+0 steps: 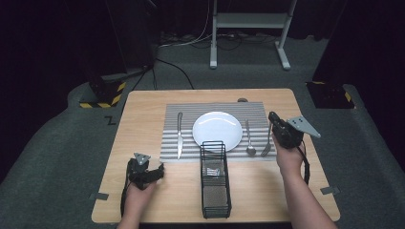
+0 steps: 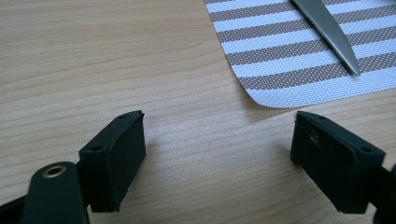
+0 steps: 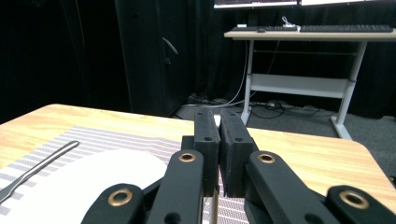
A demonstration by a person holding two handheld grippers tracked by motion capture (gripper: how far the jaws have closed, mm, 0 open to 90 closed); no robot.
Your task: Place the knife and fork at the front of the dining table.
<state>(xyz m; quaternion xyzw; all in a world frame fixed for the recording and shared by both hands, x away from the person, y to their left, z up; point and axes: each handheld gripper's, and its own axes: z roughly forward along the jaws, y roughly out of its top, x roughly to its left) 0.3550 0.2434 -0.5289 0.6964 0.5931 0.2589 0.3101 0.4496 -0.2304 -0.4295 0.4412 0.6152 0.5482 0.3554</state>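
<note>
1. Left tongs (image 1: 160, 171) rested low over the bare counter (image 1: 143, 107), jaws wide apart and empty, near the striped placemat's (image 2: 299, 51) corner, probably idle.
2. Knife (image 1: 179, 134) lay left of the white plate (image 1: 217, 130), as in a table setting.
3. Wire caddy (image 1: 215, 179) stood in front of the plate, seemingly the cutlery's source.
4. Spoon (image 1: 249, 138) and fork (image 1: 267, 145) lay right of the plate.
5. Right tongs (image 1: 274, 119) were pressed nearly together on the fork's thin handle, likely placing it.
</note>
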